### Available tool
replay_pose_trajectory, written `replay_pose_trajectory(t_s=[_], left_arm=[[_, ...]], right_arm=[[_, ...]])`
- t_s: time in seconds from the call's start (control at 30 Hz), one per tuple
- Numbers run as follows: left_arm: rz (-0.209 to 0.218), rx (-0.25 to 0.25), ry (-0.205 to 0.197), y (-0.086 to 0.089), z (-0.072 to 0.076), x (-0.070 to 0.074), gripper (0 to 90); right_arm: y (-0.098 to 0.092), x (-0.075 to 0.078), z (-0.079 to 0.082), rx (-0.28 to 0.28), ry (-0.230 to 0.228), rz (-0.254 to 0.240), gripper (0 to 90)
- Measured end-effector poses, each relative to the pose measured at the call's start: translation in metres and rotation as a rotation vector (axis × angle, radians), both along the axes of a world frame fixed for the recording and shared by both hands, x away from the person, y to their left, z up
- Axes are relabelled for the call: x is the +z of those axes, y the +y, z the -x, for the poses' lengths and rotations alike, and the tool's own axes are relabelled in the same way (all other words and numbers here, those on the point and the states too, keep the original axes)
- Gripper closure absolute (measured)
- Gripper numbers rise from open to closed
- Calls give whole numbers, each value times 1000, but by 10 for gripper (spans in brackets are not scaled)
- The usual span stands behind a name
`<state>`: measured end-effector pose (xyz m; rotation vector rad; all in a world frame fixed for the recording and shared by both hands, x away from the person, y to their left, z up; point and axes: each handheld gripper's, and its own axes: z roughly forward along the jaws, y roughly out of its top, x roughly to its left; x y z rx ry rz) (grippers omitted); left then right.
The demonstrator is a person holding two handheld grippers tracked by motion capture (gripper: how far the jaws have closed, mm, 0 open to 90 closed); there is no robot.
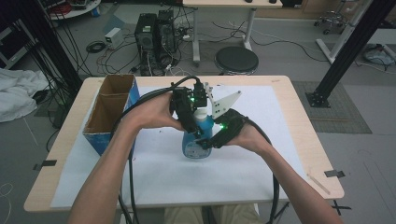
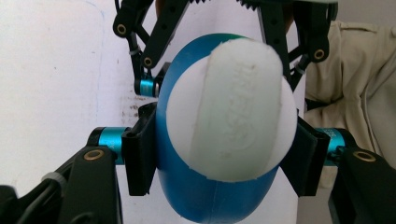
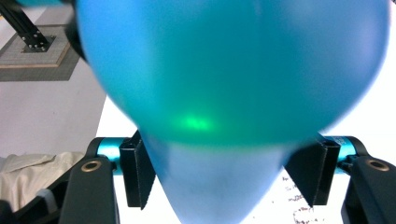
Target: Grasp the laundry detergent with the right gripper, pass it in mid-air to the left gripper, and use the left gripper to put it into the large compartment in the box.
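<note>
At the left of the worktop an open cardboard box with a blue outer face is seen, well apart from the work. Near the middle, on the white sheet that covers the worktop, a blue bottle with a white cap is stood upright. The left claw is brought in over the top of the bottle and is clamped on its upper body just under the cap — both pads are seen pressed against the blue wall. The right claw is set against the lower body from the other side; its jaws stand parted around the bottle, and in the right gripper view the bottle lies between the pads, though contact cannot be told through the blur. The step in hand is judged to be a handover or a re-grip of the bottle between the two claws. It would be done well if the upper clamp were kept firm until the lower jaws are either fully closed or fully clear — the rounded, smooth wall is likely to slip or tip if both grips are loose at once.
</note>
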<state>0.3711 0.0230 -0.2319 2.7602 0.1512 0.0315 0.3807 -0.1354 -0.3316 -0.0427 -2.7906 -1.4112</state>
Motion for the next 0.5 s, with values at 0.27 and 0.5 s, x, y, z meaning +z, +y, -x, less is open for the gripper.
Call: replay_pose_trajectory(t_s=[0.27,0.5], left_arm=[[-5,10,-1,7,1,3,376],[-7,30,-13,17,2,15,376]], right_arm=[[-4,0,1,-10,6,10,290],[-13,1,1,-51,-2,48,230]])
